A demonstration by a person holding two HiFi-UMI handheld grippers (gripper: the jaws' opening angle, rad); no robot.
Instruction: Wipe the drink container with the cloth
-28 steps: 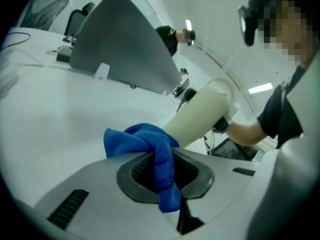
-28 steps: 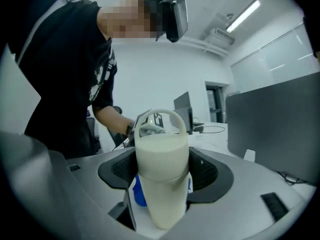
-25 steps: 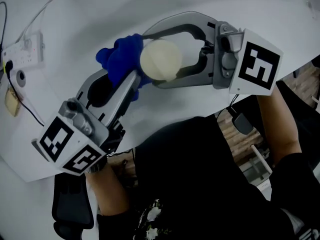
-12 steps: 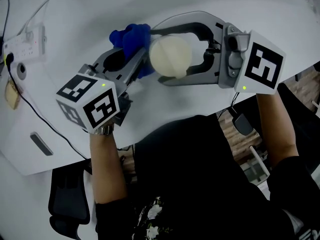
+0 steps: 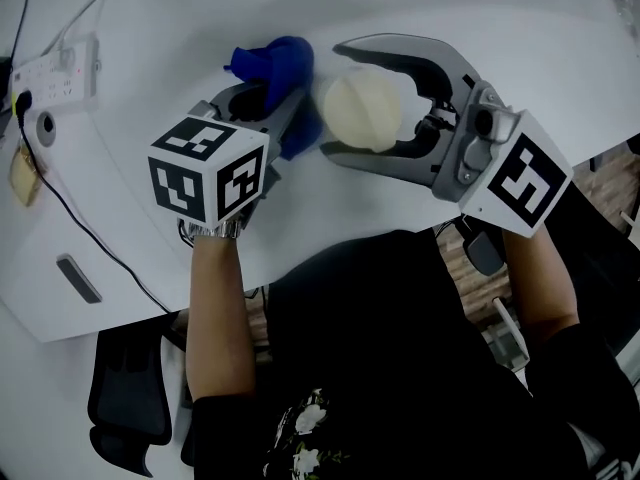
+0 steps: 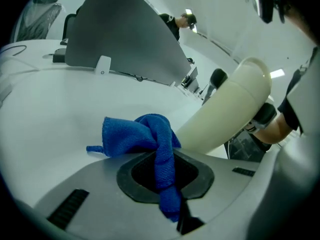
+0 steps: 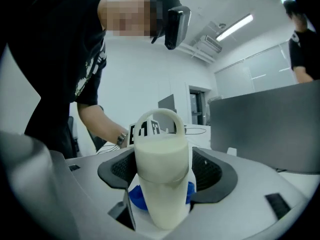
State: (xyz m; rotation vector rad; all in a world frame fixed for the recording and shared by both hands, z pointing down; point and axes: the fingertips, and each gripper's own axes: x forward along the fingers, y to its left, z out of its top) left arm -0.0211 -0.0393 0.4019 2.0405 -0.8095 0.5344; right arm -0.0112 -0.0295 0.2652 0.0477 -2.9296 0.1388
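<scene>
A cream drink container (image 5: 362, 108) with a loop handle on its top sits between the jaws of my right gripper (image 5: 335, 103), which is shut on its body. In the right gripper view the container (image 7: 162, 169) fills the middle, held by the right gripper (image 7: 162, 179). My left gripper (image 5: 275, 98) is shut on a crumpled blue cloth (image 5: 272, 65), just left of the container. In the left gripper view the cloth (image 6: 150, 141) is pinched in the left gripper (image 6: 167, 179) and bunches beyond the jaws, against the side of the container (image 6: 230, 109).
A white table (image 5: 150, 8) lies under both grippers; its near edge runs by the person's body. A power strip (image 5: 55, 68) with cables sits far left. A grey panel (image 6: 125, 39) stands at the back. A black chair (image 5: 130, 408) is below left.
My left gripper has swung round and moved up the table, carrying the cloth along the container's left side. The right gripper has tilted, with the container still in it.
</scene>
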